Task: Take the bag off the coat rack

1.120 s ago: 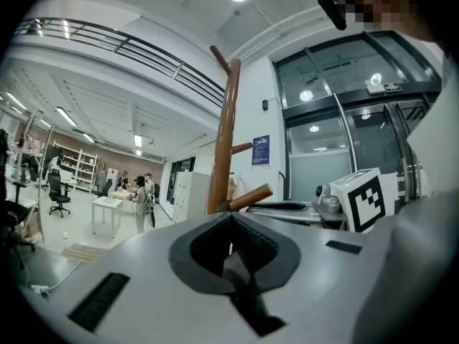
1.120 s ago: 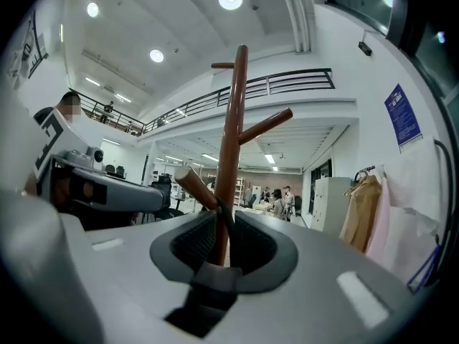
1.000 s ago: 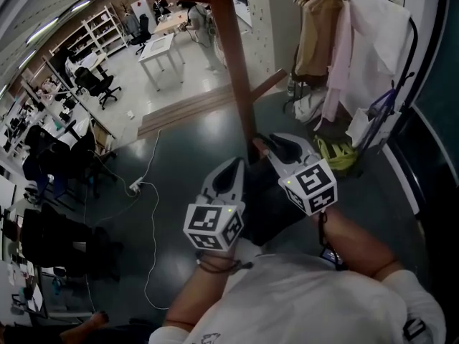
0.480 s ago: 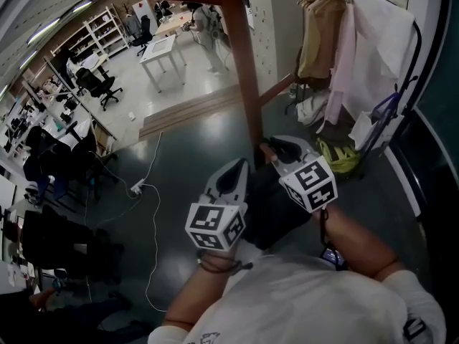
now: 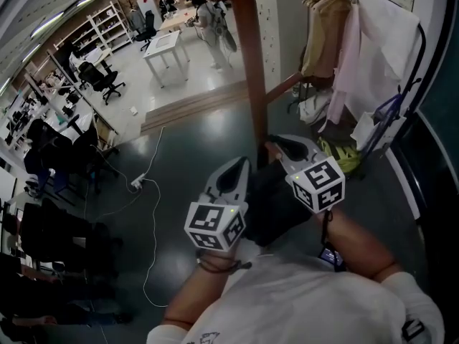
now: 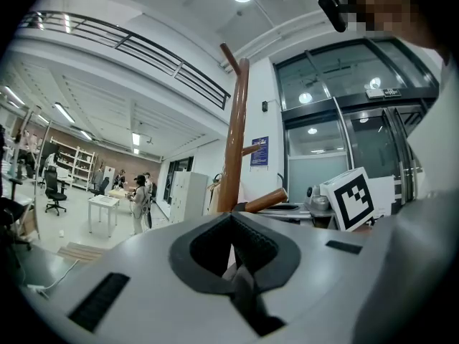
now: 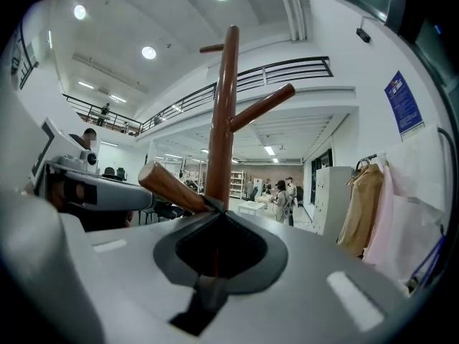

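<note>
The brown wooden coat rack rises just beyond both grippers. A black bag hangs low against its pole, under and between the grippers. My right gripper sits at the pole, shut, its tips at the base of a slanted peg where a dark strap lies over the peg and runs into the jaws. My left gripper hovers left of the pole above the bag, shut with nothing in it. The pole and a peg stand just ahead of it.
A clothes rail with coats stands at the right, a yellow-green item on the floor below it. A white cable trails over the dark floor at left. Desks and chairs fill the far left; a wooden step crosses behind.
The head view has shifted slightly, so the rack sits a little further right. The right gripper has drifted a touch to the right; both grippers stay shut by the pole.
</note>
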Available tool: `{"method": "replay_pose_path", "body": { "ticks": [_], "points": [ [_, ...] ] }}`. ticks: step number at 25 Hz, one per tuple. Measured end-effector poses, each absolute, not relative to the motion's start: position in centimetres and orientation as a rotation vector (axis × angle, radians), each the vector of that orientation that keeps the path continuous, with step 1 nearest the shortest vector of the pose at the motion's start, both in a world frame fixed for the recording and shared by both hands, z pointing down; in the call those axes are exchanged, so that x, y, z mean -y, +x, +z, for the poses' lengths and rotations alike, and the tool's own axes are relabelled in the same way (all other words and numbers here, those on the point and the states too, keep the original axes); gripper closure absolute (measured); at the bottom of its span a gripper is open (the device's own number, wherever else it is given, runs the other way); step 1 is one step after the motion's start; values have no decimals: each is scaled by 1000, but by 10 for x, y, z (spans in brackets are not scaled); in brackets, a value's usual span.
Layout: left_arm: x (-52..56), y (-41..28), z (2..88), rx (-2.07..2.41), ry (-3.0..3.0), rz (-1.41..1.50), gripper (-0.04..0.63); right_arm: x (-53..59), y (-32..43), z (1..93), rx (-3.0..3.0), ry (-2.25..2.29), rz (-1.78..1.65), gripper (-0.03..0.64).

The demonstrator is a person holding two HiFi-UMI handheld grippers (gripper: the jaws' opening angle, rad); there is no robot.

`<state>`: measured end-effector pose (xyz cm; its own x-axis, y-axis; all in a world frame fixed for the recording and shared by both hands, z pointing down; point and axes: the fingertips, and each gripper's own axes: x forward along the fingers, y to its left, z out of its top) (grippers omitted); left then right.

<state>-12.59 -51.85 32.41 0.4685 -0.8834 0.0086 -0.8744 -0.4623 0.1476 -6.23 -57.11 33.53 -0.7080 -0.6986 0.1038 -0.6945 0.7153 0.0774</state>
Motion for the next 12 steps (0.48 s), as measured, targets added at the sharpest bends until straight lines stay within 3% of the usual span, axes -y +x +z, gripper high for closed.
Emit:
{"method": "replay_pose_path", "body": {
  "ticks": [12],
  "points": [
    [483,-107,298,1596,2597,-148,595,526,-42,292,2896,1115,-81,598]
  ]
}}
